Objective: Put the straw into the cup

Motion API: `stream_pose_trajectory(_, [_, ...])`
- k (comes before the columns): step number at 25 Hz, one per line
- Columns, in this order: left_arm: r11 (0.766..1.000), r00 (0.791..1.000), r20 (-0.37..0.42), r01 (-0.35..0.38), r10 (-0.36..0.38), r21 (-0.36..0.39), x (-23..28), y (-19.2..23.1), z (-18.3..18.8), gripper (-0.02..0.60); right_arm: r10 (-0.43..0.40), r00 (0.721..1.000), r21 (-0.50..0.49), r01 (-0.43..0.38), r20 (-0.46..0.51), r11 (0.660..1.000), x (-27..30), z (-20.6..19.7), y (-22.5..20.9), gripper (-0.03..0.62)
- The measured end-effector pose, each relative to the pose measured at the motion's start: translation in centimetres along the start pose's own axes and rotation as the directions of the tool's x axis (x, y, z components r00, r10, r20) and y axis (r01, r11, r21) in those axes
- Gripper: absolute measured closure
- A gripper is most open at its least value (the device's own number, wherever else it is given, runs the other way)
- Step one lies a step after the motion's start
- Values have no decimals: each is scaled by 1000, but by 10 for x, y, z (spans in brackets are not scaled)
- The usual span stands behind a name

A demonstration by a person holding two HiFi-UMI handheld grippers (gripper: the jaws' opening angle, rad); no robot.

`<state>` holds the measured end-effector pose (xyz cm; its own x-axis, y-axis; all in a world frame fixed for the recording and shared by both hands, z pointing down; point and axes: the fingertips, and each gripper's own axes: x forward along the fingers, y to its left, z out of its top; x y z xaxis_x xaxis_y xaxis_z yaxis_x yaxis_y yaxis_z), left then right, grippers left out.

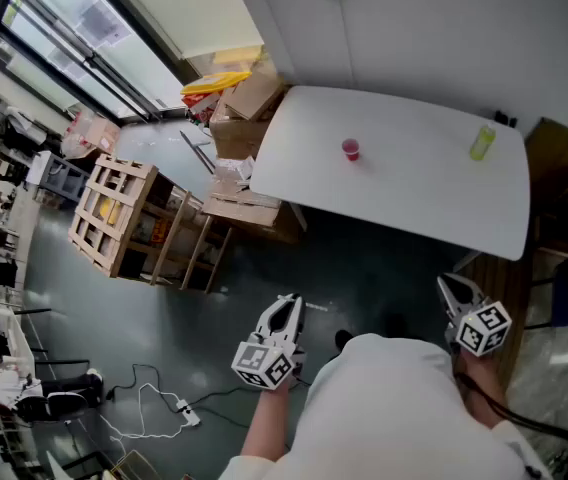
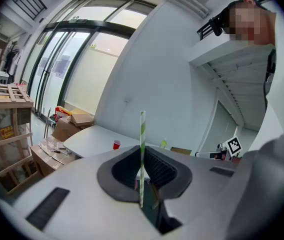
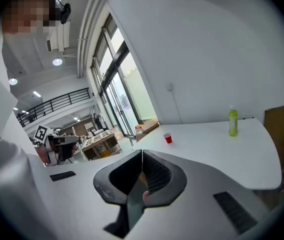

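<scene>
A green-and-white striped straw (image 2: 142, 129) stands upright between the jaws of my left gripper (image 2: 143, 153), which is shut on it. The small red cup (image 1: 350, 149) stands upright on the white table (image 1: 414, 193), well ahead of both grippers; it also shows in the left gripper view (image 2: 116, 144) and the right gripper view (image 3: 167, 138). My left gripper (image 1: 286, 301) and right gripper (image 1: 452, 282) hang over the dark floor, short of the table's near edge. The right gripper (image 3: 142, 152) has its jaw tips together with nothing between them.
A yellow-green bottle (image 1: 482, 142) stands at the table's far right. Cardboard boxes (image 1: 247, 98) and a wooden pallet rack (image 1: 139, 223) crowd the floor left of the table. Cables and a power strip (image 1: 179, 413) lie on the floor at lower left.
</scene>
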<state>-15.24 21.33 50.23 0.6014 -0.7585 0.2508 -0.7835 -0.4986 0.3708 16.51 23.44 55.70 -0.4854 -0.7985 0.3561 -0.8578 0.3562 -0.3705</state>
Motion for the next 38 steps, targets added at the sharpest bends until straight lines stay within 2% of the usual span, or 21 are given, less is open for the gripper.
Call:
stream_pose_trajectory(13, [1000, 1000, 8, -13, 14, -7, 3, -12, -4, 557, 19, 1000, -9, -18, 12, 1000, -7, 0, -10, 560])
stream_pose_trajectory(20, [999, 999, 10, -38, 38, -14, 5, -19, -10, 557, 34, 999, 34, -35, 12, 999, -12, 2, -20, 559])
stream_pose_trajectory(31, [992, 992, 28, -122, 123, -25, 10, -40, -17, 557, 95, 994, 12, -94, -59, 995, -28, -1, -47, 559])
stream_pose_trajectory(38, [990, 989, 33, -142, 142, -12, 21, -50, -23, 557, 131, 986, -14, -133, -104, 991, -19, -6, -57, 559])
